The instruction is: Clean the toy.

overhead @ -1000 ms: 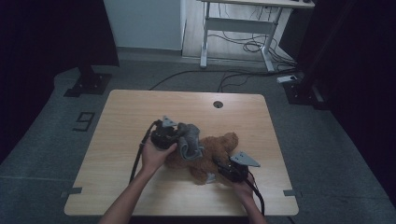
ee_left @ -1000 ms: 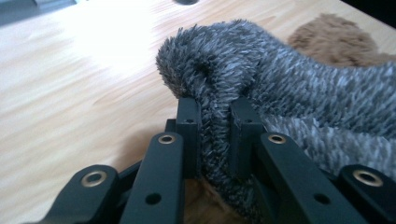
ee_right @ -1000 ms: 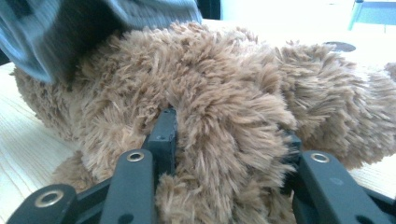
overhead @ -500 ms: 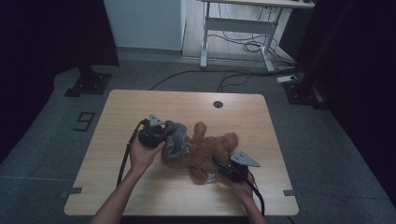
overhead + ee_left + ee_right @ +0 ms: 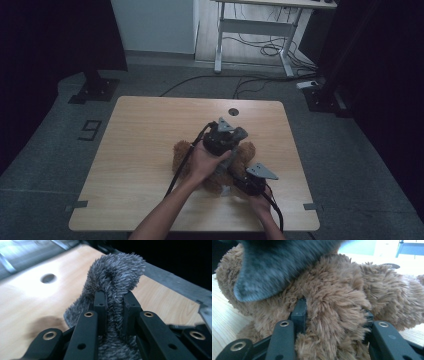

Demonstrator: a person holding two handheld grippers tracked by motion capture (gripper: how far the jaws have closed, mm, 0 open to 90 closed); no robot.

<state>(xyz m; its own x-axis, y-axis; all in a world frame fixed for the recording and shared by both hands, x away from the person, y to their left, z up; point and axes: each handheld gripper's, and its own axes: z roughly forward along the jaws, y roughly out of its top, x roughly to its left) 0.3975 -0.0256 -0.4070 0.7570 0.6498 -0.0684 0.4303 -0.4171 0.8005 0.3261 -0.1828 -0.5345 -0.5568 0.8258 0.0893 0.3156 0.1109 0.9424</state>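
Ideally the left tongs (image 5: 113, 307), clenched on the fuzzy grey cloth (image 5: 112, 277), pull slowly while the right tongs (image 5: 334, 315) pin the shaggy brown plush bear (image 5: 337, 290).

Left gripper view: my jaws pinching a fold of grey fleece above the table.

I see my left gripper (image 5: 114, 306) clamped on a grey fuzzy cloth (image 5: 115, 272), the two black pads pressed into the pile on either side of a fold that rises above the fingertips and curls over at the top. Beyond it lies the light wooden table (image 5: 30, 297) with a round hole (image 5: 48, 278) at upper left, and a blurred brown patch (image 5: 47, 322) beside my left jaw.
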